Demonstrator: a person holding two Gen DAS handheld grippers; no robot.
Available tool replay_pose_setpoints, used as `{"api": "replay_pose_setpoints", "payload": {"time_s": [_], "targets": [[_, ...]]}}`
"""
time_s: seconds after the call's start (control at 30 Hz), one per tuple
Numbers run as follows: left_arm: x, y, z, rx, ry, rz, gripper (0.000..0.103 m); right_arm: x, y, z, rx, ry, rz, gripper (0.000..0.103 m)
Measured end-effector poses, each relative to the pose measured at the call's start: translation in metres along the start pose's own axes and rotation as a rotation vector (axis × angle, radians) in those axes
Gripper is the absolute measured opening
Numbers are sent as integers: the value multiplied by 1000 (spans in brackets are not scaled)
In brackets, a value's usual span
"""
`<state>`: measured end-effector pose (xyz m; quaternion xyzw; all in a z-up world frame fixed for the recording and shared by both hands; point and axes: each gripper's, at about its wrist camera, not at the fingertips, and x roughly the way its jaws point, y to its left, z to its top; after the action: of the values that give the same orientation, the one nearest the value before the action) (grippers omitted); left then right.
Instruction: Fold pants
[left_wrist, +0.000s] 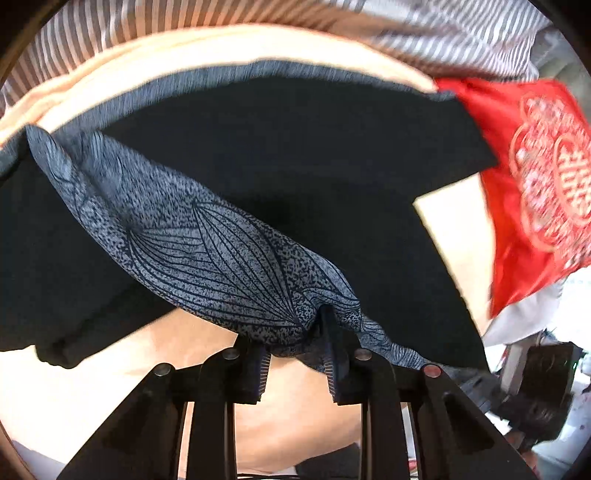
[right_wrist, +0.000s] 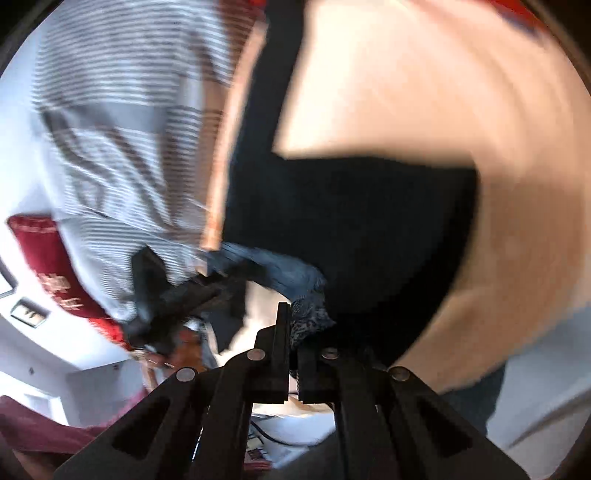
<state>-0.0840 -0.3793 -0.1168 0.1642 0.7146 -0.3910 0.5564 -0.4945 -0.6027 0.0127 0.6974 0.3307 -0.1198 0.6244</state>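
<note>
Pants (left_wrist: 295, 192): printed band pinched in left gripper (left_wrist: 295, 354) and right gripper (right_wrist: 291, 354), both clamped on cloth. Dark legs hang onto the peach surface (left_wrist: 129, 369). Judgement: keep band taut, level; lower evenly.

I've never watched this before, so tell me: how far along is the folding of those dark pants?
Early to midway. Both grippers are clamped on the patterned waistband: left gripper, right gripper. The pants are lifted, the dark cloth hanging over the peach surface. No finished fold shows; laying down and folding remain.
</note>
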Motion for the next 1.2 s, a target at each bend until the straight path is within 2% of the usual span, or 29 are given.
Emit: {"api": "replay_pose_setpoints", "payload": {"time_s": [0.13,0.3,0.33,0.43,0.53,0.57,0.6,0.67,0.73,0.83,0.87,0.9,0.93,0.97,1.03,1.07,1.13,1.2], "targets": [[-29,-15,31,-20,-65,-32,26,-13,50,70,-100,-35,24,3],[-57,-26,97,-41,-186,-27,26,-8,96,168,-209,-48,-39,3],[-58,-27,109,-49,-198,-20,27,1,104,195,-220,-43,-74,3],[-57,-24,138,-74,-188,-1,29,26,107,245,-231,-11,-177,3],[-63,-18,139,-71,-181,-20,31,61,109,281,-258,17,-290,3],[-64,-17,136,-70,-171,-35,38,72,110,288,-263,29,-323,3],[-64,-17,131,-66,-163,-34,60,81,109,293,-268,39,-363,3],[-69,-13,117,-45,-153,-20,83,97,106,305,-280,38,-475,3],[-72,-7,101,-27,-129,-9,83,102,100,314,-248,37,-497,3],[-76,8,82,-16,-147,122,83,106,100,319,-223,41,-495,5],[-75,18,77,-30,-148,180,83,103,107,318,-230,32,-505,16],[-73,27,75,-50,-139,205,83,101,111,316,-236,28,-497,25],[-70,38,72,-74,-128,225,83,96,120,313,-247,17,-471,49],[-67,48,69,-97,-125,251,83,83,133,304,-282,-34,-449,70],[-65,62,62,-120,-127,305,83,61,148,281,-352,-103,-427,75],[-63,70,57,-132,-131,329,83,54,150,270,-365,-96,-393,75],[-59,81,48,-171,-124,319,83,52,137,240,-340,-18,-293,75],[-54,87,42,-194,-123,316,83,62,111,212,-275,56,-282,74]]}}
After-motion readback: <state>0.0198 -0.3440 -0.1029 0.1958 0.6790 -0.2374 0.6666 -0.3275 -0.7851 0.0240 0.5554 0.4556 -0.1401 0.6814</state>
